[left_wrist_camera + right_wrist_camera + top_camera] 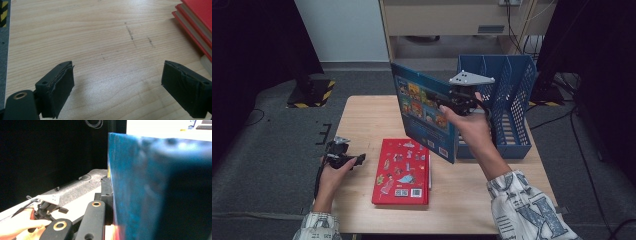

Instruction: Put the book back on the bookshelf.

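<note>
Your right gripper is clenched on the blue book, pinching it at its right edge so the book stands upright in the air above the table, just left of the blue file rack. In the right gripper view the cover runs up close against the lens, with the jaw flat against it. A hardback like this is stiff, so it will not sag, but it is fairly heavy for an edge pinch and the glossy cover looks slippery. Judging by the hold, the weight hangs well out from the jaws, so the book may pivot or slide if you swing it quickly. Keep the squeeze firm, and a grip nearer the middle of the spine side would steady it.

Your left gripper rests low at the table's left edge, jaws spread and holding nothing; its own view looks between the pads at bare wood. Just to its right lies the red book, flat on another book. To lift that one you would likely need to get a jaw under an overhanging edge, since it sits flush and gives little to catch.
</note>
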